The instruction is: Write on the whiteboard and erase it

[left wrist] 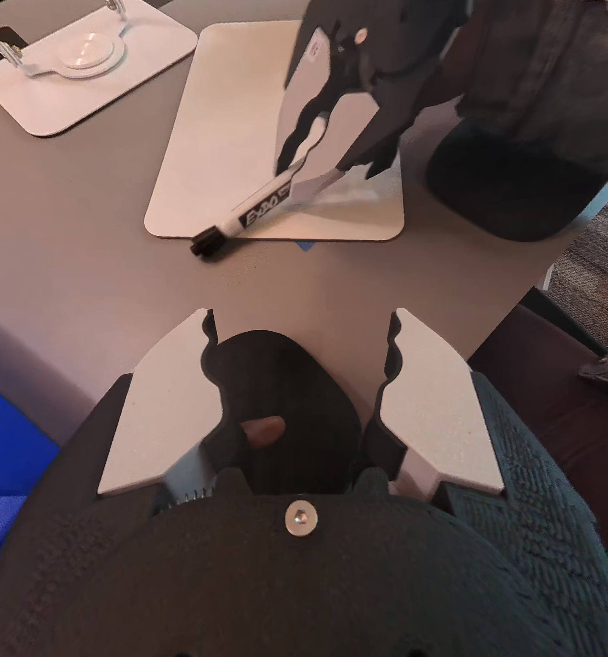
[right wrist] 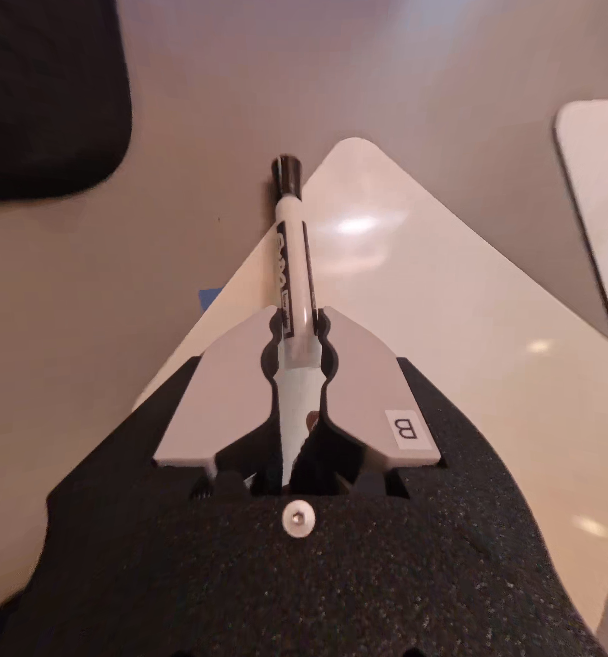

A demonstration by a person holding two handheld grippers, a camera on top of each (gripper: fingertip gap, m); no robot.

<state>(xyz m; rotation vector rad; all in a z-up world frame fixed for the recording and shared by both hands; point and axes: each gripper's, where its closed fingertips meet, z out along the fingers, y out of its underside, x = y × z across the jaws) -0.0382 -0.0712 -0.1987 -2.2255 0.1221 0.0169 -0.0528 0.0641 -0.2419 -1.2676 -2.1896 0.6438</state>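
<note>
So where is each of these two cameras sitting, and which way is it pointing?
Left wrist view: sits on the open left gripper, looking down over the grey table; a fingertip shows behind its fingers.
Right wrist view: sits on the right gripper, looking along the capped black-and-white marker it clamps.
Both show that marker, the white rounded whiteboard, and a blue tape scrap; the left also shows the right gripper.

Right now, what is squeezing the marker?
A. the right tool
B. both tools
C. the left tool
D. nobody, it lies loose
A: the right tool is shut on the marker, while the left tool is open, holding nothing, back from the whiteboard.
</note>
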